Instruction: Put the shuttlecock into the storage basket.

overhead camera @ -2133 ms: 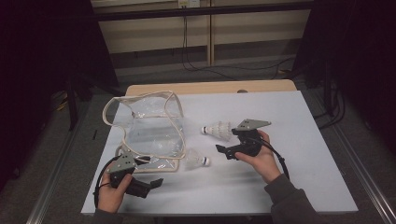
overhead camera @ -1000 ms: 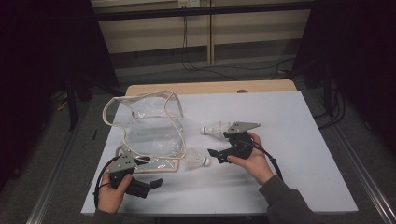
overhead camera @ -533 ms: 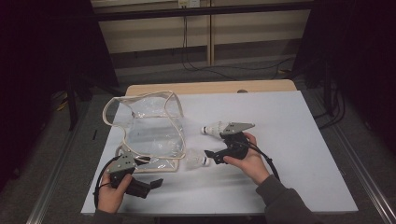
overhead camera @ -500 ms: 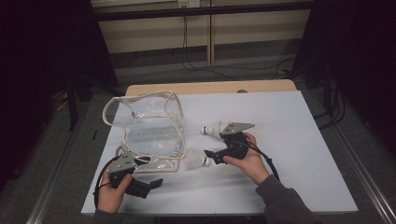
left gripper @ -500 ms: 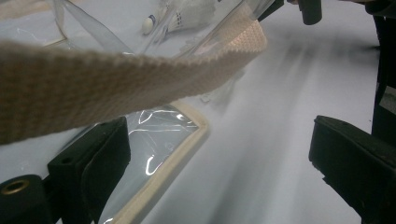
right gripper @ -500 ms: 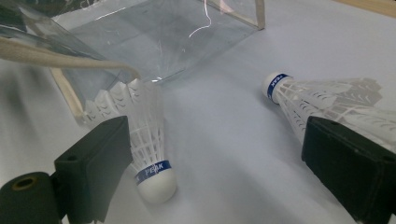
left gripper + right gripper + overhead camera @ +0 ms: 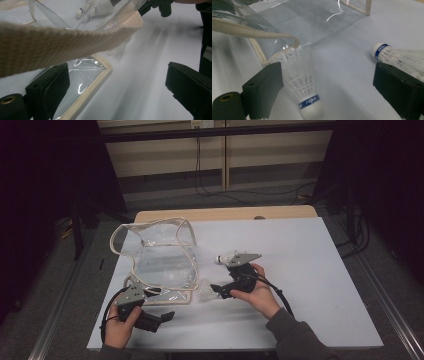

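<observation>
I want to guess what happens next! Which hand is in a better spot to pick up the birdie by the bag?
The right gripper: the nearer shuttlecock lies between its open jaws. The left gripper is open beside the clear bag, under its strap.

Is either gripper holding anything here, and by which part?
Nothing is held. The right gripper is open around a shuttlecock, not closed on it; the left gripper is open beside the bag.
</observation>
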